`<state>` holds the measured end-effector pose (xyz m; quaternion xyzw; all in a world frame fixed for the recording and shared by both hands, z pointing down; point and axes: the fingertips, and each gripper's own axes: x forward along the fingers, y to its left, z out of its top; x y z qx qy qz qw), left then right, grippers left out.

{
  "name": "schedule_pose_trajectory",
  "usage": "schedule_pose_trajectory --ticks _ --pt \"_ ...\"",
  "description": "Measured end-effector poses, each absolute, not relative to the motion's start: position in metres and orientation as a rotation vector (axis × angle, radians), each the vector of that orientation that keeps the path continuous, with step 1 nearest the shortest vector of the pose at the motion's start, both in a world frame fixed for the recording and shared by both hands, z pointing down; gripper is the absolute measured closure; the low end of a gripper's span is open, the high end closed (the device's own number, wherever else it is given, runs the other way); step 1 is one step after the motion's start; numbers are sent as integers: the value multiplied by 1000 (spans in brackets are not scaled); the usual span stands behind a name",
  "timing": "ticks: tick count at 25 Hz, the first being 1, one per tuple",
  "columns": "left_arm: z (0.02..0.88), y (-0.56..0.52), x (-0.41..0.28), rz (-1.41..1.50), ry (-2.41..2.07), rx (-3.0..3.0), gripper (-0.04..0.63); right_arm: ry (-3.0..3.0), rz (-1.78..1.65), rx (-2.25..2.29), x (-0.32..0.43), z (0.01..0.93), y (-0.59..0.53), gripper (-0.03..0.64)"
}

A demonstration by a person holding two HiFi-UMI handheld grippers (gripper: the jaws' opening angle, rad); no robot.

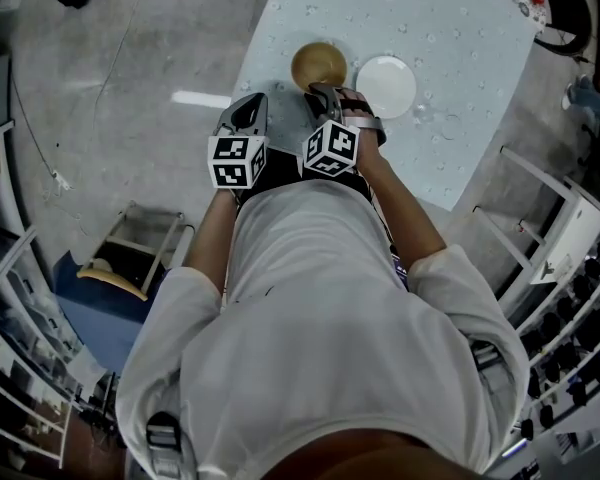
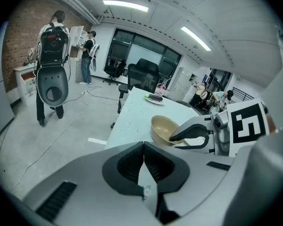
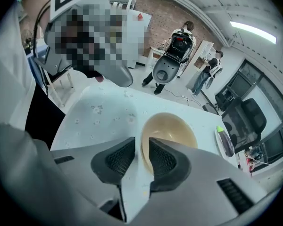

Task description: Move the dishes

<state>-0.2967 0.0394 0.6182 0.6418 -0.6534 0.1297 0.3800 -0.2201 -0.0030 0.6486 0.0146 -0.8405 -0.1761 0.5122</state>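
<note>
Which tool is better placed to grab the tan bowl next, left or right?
Right. The right tool straddles the near rim of the round tan bowl, jaws apart. The left tool is shut, empty, off to the bowl's side.

No legible words, brands or numbers, only black-and-white square code patterns, on the left white plastic cube [image 1: 237, 161], on the right white plastic cube [image 1: 331, 149]

Reaching forward and down with the left forearm [image 1: 205, 243] and the right forearm [image 1: 405, 203], wrists close together. Holding the left gripper [image 1: 248, 106] tilted downward, pads pressed together. Holding the right gripper [image 1: 322, 92] just beside it, pitched more steeply, jaws parted by a narrow gap.
</note>
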Motion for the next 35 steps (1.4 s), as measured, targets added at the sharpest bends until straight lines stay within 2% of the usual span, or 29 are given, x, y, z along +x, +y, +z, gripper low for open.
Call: schedule_pose_trajectory --ticks 2,7,14,16,18,21,26,35 --pt "618 38 -297 332 -1663 1646 575 -2027 -409 34 -221 648 -3 491" --pt "608 26 -299 328 -1651 1698 575 -2124 -303 102 -225 632 -4 412" --pt "596 -4 -284 348 -1583 1820 575 -2224 13 396 -197 611 -23 399" --pt "591 -10 -273 368 -1550 1866 577 -2220 90 498 -181 606 -29 421" --pt "585 -19 -262 387 -1512 1923 575 -2218 174 615 -165 600 -35 475" --pt "578 -32 -243 404 -1446 2008 575 -2199 314 814 -136 595 -44 618" --pt "577 -39 -204 453 -1320 2108 577 -2128 489 1026 -86 591 -40 620" --pt "565 -47 -141 428 -1368 2058 575 -2148 525 1118 -6 574 -43 620"
